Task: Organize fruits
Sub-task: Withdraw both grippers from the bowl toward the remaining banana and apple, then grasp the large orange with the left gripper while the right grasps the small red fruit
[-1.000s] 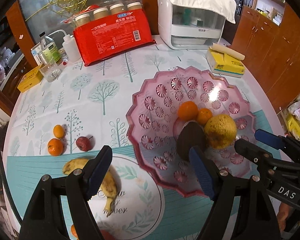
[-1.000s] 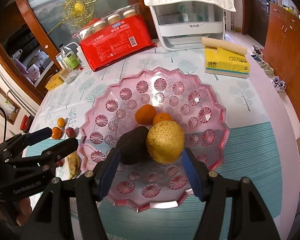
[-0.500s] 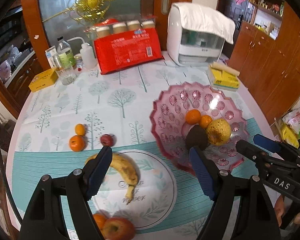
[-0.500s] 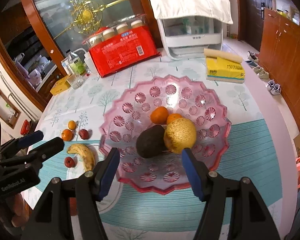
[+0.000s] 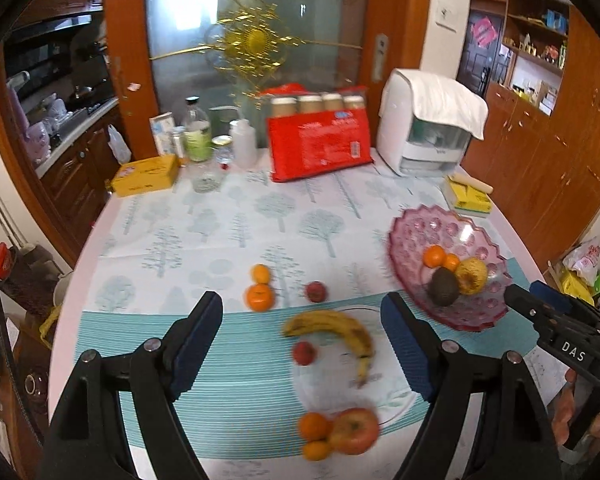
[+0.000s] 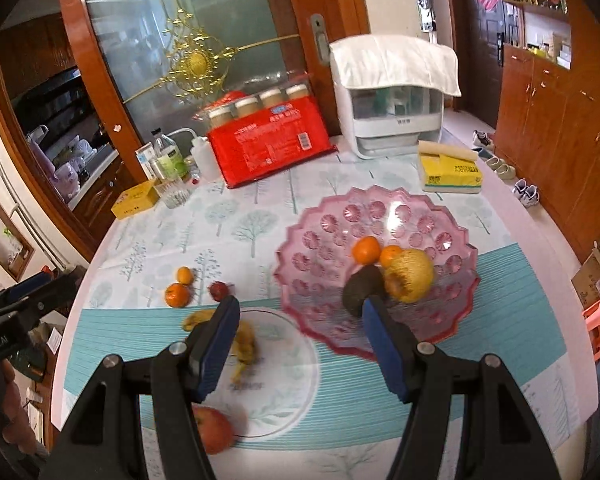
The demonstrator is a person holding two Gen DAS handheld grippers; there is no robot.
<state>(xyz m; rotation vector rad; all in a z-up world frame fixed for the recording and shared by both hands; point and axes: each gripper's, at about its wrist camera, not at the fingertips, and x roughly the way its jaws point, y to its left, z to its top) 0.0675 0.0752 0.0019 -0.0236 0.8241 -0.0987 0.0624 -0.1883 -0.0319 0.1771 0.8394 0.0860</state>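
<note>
Holding both tools above the desk (image 5: 236,216), we keep the left hand-held gripper (image 5: 302,350) spread wide and empty, and the right hand-held gripper (image 6: 298,350) likewise spread and empty.

Our landmark is the pink bowl (image 5: 480,320). Inside it we count four fruits: two oranges (image 6: 366,250), one dark avocado (image 5: 443,286) and one rough yellow melon-like fruit (image 6: 410,275), all touching one another.

Outside the bowl, to its left on the desk, we count eight loose fruits: one banana (image 5: 336,328) near the rim, one small red fruit (image 5: 316,291) beyond it, a second red fruit (image 5: 304,353) just beside the banana, and two oranges (image 5: 260,297) farther left, touching. Well in front of the bowl, at the desk's near edge, sit one apple (image 5: 354,430) and two more oranges (image 5: 313,426), bunched together.

We judge the banana soft and easily bruised, best pinched gently across its thick middle. The oranges look light, round and prone to rolling, so we would close across their widest part. The apple seems heavier, firm and smooth, likely slippery, and needs a centred grip. The red fruits are blurred; we cannot tell their kind.
</note>
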